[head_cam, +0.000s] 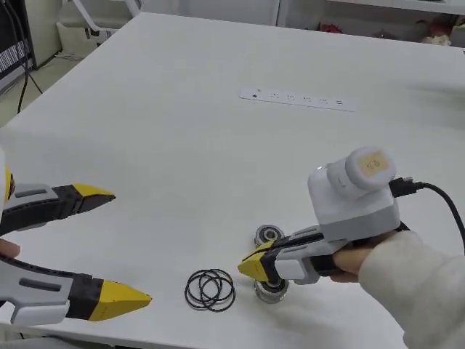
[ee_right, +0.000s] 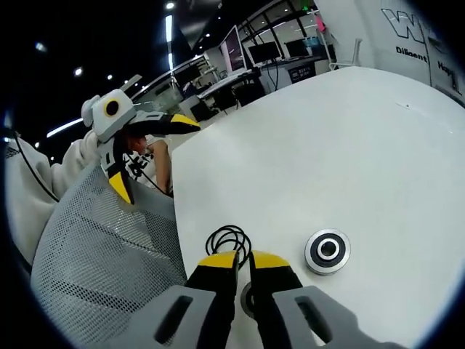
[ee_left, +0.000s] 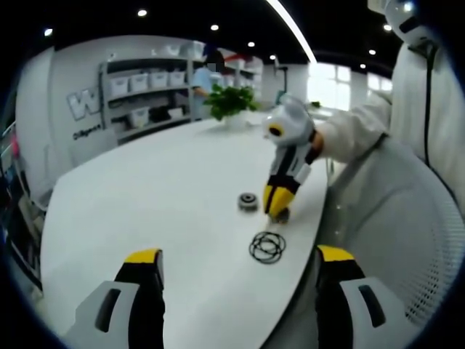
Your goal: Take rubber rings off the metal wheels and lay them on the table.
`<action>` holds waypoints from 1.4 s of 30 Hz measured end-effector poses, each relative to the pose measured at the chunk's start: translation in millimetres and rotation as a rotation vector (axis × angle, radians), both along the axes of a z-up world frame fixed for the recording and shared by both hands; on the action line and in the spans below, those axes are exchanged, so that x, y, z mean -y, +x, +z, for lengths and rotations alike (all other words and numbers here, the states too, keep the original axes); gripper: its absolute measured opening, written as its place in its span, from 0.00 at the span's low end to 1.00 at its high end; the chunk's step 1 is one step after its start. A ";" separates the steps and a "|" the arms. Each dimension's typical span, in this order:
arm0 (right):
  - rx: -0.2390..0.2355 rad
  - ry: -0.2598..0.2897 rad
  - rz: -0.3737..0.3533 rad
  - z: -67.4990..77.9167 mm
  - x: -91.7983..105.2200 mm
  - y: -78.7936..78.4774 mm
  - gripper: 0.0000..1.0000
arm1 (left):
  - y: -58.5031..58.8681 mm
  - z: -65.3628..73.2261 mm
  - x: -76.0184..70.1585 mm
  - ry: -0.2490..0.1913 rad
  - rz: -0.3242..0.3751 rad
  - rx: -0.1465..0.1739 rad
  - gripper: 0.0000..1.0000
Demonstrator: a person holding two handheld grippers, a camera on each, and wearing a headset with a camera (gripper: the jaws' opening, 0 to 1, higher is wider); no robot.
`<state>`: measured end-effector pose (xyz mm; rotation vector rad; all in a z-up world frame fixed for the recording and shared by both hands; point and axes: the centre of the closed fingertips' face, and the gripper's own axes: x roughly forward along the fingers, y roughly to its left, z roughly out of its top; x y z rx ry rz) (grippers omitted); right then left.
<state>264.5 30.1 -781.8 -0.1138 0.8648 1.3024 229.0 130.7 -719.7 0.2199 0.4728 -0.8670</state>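
At the near edge of a white table point(head_cam: 182, 145), the left gripper point(head_cam: 131, 246) is hovering with its jaws spread wide and empty, loose black rings point(head_cam: 211, 289) are lying just beyond it, the right gripper point(head_cam: 252, 267) is holding nearly closed jaws over a wheel point(head_cam: 275, 289), grip unclear, and a second wheel point(head_cam: 269, 235) is sitting just behind.

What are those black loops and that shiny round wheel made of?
The black loops are probably rubber: thin, matte, lying overlapped in a loose pile. The wheel looks like metal: silvery and shiny, with a dark ring inside.
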 end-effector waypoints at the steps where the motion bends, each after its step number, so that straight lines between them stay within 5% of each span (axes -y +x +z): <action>1: 0.000 0.005 -0.004 1.7 0.6 0.6 0.04 | 0.0 0.0 0.0 0.000 0.000 0.000 0.87; 23: 0.100 0.079 -0.005 40.6 -0.5 4.6 0.24 | -0.6 -0.3 -3.6 -0.010 0.015 0.001 0.88; 42: 0.231 0.072 0.042 57.5 -0.5 2.8 0.44 | -1.3 0.4 -4.0 -0.019 0.025 0.000 0.89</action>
